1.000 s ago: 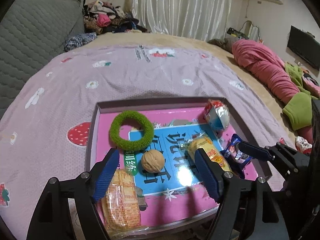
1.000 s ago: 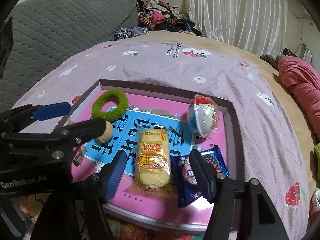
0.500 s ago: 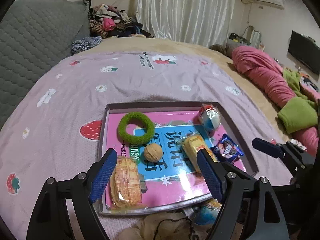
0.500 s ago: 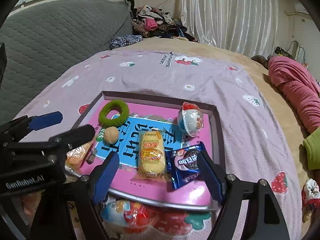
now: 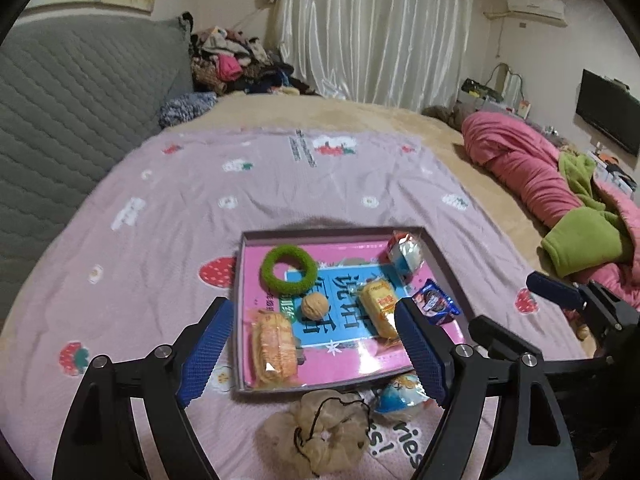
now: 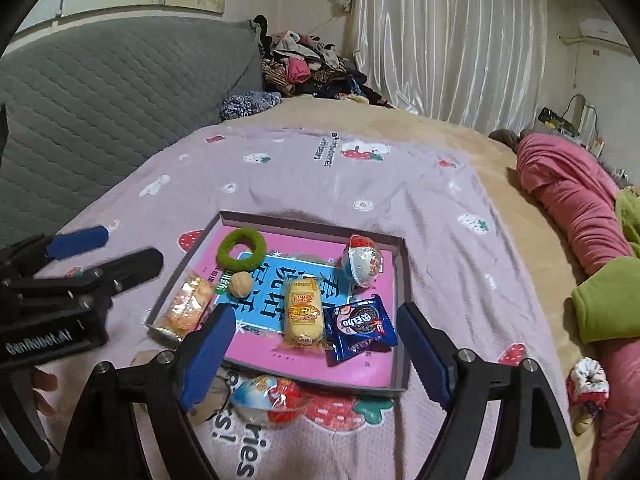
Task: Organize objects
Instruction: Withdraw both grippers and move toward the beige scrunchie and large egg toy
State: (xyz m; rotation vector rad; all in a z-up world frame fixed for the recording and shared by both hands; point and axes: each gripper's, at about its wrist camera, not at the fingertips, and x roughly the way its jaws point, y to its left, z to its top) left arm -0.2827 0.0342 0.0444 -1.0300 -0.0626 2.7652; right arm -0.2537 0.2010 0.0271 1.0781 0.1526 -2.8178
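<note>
A shallow pink-lined tray [image 5: 442,264] [image 6: 403,280] lies on the purple blanket. In it are a green ring [image 5: 289,270] [image 6: 242,249], a walnut [image 5: 315,306] [image 6: 241,283], an orange cracker pack [image 5: 275,347] [image 6: 187,305], a yellow cake pack [image 5: 378,307] [image 6: 303,310], a blue Oreo pack [image 5: 435,302] [image 6: 362,322] and a surprise egg [image 5: 406,250] [image 6: 362,259]. In front of the tray lie a beige scrunchie [image 5: 320,430] and a second egg [image 5: 400,394] [image 6: 270,398]. My left gripper [image 5: 312,354] and right gripper [image 6: 314,354] are open and empty above the tray's near edge.
A grey quilted headboard [image 5: 72,100] stands at the left. Piled clothes [image 5: 236,64] lie at the back. A pink and green duvet [image 5: 560,200] lies at the right. A small red-white pouch [image 6: 588,380] sits by the bed's right edge.
Both grippers have pulled back and up from the tray. The tray looks smaller, and the scrunchie and second egg in front of it have come into view.
</note>
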